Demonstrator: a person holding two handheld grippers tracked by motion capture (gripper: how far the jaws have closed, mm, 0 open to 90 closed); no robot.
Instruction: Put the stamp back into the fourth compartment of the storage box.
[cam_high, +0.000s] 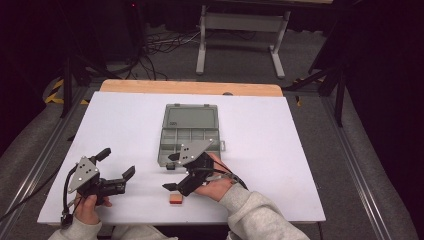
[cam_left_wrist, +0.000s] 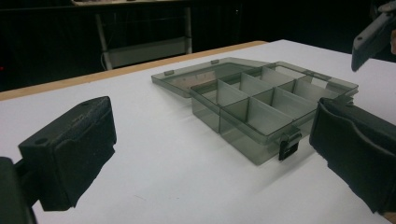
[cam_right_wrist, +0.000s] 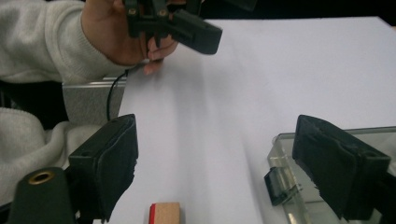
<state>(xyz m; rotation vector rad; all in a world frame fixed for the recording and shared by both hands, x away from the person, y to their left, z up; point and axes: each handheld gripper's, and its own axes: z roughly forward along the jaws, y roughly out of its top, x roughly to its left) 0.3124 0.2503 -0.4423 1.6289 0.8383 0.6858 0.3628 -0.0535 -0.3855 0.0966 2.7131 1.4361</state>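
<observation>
A small wooden block (cam_high: 175, 199) with one red side lies on the white table (cam_high: 260, 150) near the front edge. My right gripper (cam_high: 170, 171) hovers just beyond it, jaws open and nothing between the pads. In the right gripper view the block (cam_right_wrist: 165, 213) sits low, close to the left-hand jaw of the right gripper (cam_right_wrist: 219, 163). My left gripper (cam_high: 116, 163) rests open at the front left. In its own view the left gripper (cam_left_wrist: 212, 154) points at the box and holds nothing.
A grey see-through compartment box (cam_high: 190, 135) lies open mid-table, lid flat behind it and its compartments (cam_left_wrist: 261, 102) bare. Its latch corner (cam_right_wrist: 282, 184) sits by my right gripper's right-hand jaw. A wooden strip (cam_high: 190, 87) edges the far side; dark floor and a frame lie beyond.
</observation>
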